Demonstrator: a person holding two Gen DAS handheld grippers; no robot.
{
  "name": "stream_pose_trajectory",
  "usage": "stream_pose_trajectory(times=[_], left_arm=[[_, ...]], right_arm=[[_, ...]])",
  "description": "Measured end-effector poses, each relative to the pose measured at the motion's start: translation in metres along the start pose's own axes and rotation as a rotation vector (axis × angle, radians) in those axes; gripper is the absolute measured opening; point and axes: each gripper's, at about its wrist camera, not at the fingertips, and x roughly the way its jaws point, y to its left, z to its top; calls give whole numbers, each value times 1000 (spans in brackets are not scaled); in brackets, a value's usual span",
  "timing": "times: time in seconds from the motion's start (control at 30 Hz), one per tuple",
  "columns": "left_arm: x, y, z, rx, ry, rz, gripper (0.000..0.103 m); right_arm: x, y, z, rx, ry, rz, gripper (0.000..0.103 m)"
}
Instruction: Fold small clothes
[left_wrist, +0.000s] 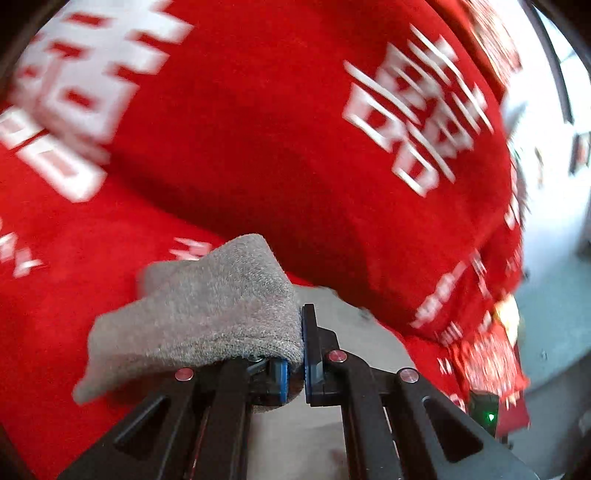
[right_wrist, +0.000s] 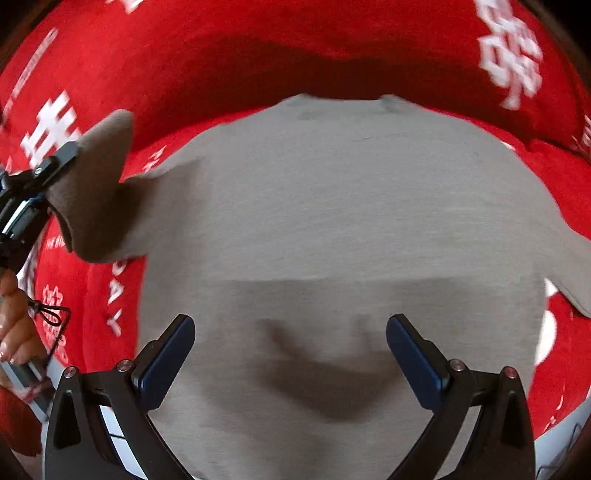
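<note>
We see one grey garment (right_wrist: 332, 206) spread flat across the middle of the right wrist view, lying on a red blanket (right_wrist: 258, 48) printed with white characters. The blanket fills the frame around it on the top, left and right, and one raised fold of it crosses the top just behind the garment's far edge. At the left edge of that view the left gripper (right_wrist: 44, 173) has one sleeve (right_wrist: 92, 192) pinched and lifted clear of the blanket; a hand (right_wrist: 14, 325) shows below it. The left wrist view confirms it: the two blue pads are clamped on the grey cloth (left_wrist: 207, 314), which bunches over them and hides part of the left finger. The right gripper (right_wrist: 291, 354) hangs over the garment's lower middle, fingers wide apart, nothing between them.
</note>
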Motion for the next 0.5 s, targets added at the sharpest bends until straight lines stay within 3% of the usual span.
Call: stream_pose_trajectory(times=[0.2, 0.37, 0.5], left_arm=[[98, -94, -26, 139, 159, -19, 7], [190, -133, -79, 270, 361, 129, 7], [213, -137, -103, 282, 411, 223, 7]], right_arm=[[-3, -78, 14, 140, 4, -19, 103], [5, -124, 16, 204, 35, -29, 103], [13, -136, 18, 222, 49, 18, 103]])
